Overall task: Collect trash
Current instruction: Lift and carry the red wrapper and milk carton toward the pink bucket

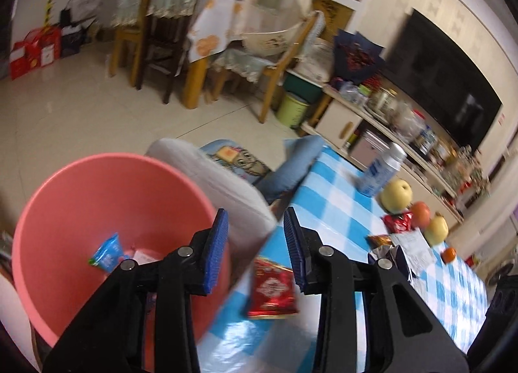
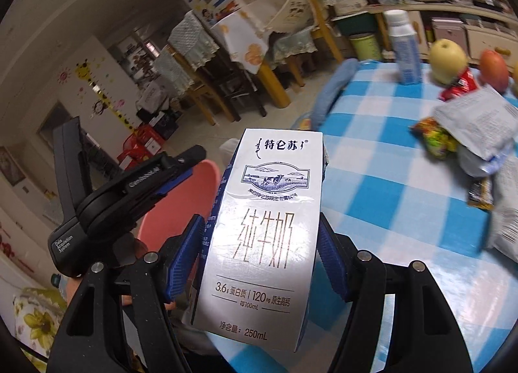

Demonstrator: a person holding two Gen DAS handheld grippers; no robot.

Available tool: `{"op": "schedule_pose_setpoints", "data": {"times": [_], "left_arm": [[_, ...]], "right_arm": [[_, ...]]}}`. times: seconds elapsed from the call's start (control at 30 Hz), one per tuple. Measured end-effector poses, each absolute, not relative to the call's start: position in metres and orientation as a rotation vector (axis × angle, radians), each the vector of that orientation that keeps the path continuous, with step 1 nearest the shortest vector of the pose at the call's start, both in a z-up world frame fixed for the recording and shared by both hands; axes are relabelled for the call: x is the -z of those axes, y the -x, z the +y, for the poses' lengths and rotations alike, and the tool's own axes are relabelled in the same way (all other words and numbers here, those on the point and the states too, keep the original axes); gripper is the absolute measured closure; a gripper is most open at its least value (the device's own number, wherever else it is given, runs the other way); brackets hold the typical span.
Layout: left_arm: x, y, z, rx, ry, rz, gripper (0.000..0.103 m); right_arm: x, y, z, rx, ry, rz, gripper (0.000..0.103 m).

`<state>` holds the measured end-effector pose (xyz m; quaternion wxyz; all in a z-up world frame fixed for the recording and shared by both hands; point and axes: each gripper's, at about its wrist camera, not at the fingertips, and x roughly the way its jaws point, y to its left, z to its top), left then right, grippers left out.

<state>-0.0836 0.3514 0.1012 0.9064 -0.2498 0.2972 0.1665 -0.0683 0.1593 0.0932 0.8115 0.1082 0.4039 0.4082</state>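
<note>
Right gripper (image 2: 260,263) is clamping a milk carton (image 2: 262,227), 1 blue pad pressing each narrow side, carton upright with its printed face toward the camera. Left gripper (image 1: 255,240) is standing with jaws apart and nothing between the pads; a red snack wrapper (image 1: 273,289) is showing in the gap but lying below on the table edge, blurred, and I cannot tell whether it is resting there or falling.

Moving outward: the pink basin (image 1: 97,198) is sitting just off the left edge of the blue-checked tablecloth (image 1: 340,208), already holding a small blue packet (image 1: 108,253) and a pale scrap. In the right wrist view the left gripper's body is lying between the carton and the basin rim.

Farther out on the cloth: a pile of crumpled wrappers (image 2: 469,133), a red wrapper (image 1: 396,222) against the fruit, a bottle (image 2: 403,46) and 3 or 4 pieces of fruit, which look like keepers, not trash.

Step in hand, by my reading: carrying the carton over to the basin. To do it well, the right hand should be clearing the left gripper first, bringing the carton fully past the rim, lowering it into the bowl, and only then releasing, so it is not tipping back onto the table. Left hand is best going for the red snack wrapper next.
</note>
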Motion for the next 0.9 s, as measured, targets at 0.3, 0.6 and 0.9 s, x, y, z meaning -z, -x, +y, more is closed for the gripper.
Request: {"op": "schedule_pose_setpoints", "data": {"times": [0.3, 0.6, 0.9], "left_arm": [[-0.095, 0.080, 0.356, -0.140, 0.544, 0.669, 0.061], [-0.074, 0.057, 0.272, -0.129, 0.228, 0.816, 0.054], [-0.040, 0.042, 0.262, -0.283, 0.135, 0.899, 0.054]], "right_arm": [[-0.083, 0.073, 0.161, -0.825, -0.171, 0.877, 0.034], [-0.061, 0.081, 0.079, -0.694, -0.195, 0.880, 0.034], [-0.049, 0.072, 0.037, -0.694, -0.265, 0.889, 0.034]]}}
